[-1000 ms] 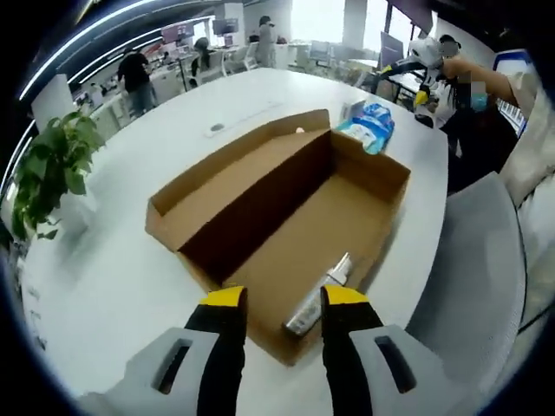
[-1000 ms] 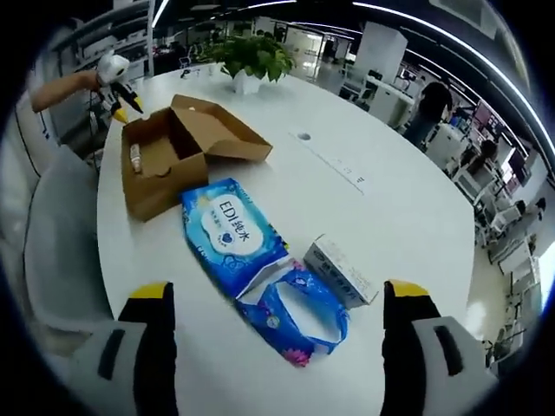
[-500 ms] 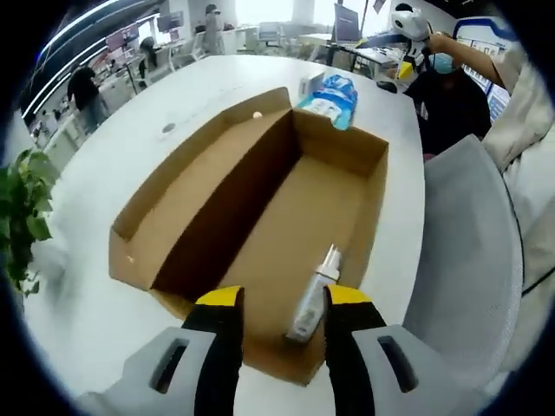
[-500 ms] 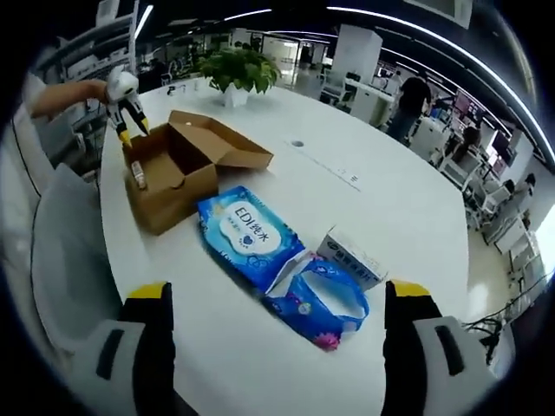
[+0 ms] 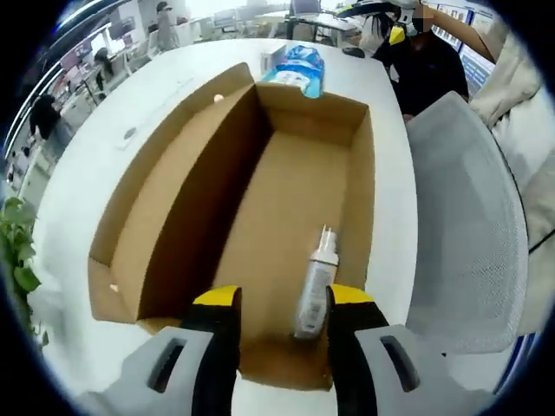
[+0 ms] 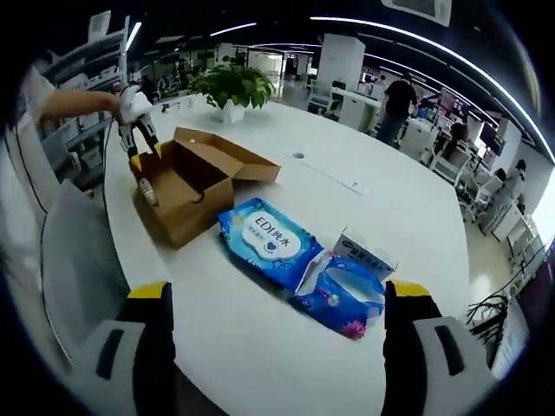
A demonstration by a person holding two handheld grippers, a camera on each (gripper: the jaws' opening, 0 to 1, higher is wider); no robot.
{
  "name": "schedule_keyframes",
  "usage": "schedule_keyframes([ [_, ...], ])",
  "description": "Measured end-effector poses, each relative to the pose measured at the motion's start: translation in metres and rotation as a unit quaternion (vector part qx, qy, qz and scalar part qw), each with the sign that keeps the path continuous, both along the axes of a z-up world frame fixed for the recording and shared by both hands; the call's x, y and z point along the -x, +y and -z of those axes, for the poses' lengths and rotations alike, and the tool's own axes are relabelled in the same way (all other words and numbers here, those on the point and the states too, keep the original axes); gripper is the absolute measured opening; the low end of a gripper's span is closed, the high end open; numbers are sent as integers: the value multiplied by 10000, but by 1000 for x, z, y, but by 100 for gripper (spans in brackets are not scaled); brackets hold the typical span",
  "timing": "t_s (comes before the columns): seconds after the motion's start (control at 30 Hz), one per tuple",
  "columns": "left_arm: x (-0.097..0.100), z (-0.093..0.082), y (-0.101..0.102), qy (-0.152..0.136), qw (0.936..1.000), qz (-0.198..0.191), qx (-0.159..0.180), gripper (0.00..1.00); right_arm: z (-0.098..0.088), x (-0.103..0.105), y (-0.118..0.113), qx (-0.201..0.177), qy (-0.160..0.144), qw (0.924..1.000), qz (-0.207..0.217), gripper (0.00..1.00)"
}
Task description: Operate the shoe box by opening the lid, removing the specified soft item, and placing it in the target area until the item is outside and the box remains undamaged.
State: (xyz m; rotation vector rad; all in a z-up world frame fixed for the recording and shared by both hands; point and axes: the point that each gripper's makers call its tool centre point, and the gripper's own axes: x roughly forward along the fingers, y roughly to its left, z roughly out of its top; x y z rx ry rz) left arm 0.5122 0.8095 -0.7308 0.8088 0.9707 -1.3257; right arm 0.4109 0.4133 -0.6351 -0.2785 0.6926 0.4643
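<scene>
Open shoe box (image 5: pixel 286 199) on white table (image 6: pixel 364 217), small bottle (image 5: pixel 315 282) lying inside between the parted left gripper (image 5: pixel 277 299) jaws; grey chair (image 5: pixel 468 234) alongside. Wipes pack (image 6: pixel 271 241), blue pouch (image 6: pixel 342 297) and small carton (image 6: pixel 364 256) ahead of right gripper (image 6: pixel 277 299), spread wide, pinching nothing. Compared with a second earlier, left gripper closer over box.

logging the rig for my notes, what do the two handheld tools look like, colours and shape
Both match. The left tool has two black jaws capped in yellow at the tips, each rising from a light grey moulded block with a dark slot in it. The right tool has the same yellow-tipped black jaws on grey slotted blocks. No cables or markings are visible on either.
</scene>
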Motion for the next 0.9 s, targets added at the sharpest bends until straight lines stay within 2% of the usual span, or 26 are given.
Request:
schedule_keyframes([
  [0.4,7,20,-6,296,9960,766,-360,38,13,15,21,-98,116,9999,-17,96],
  [0.9,13,37,-13,788,9886,1193,-478,39,23,21,18,-162,282,9994,133,96],
])
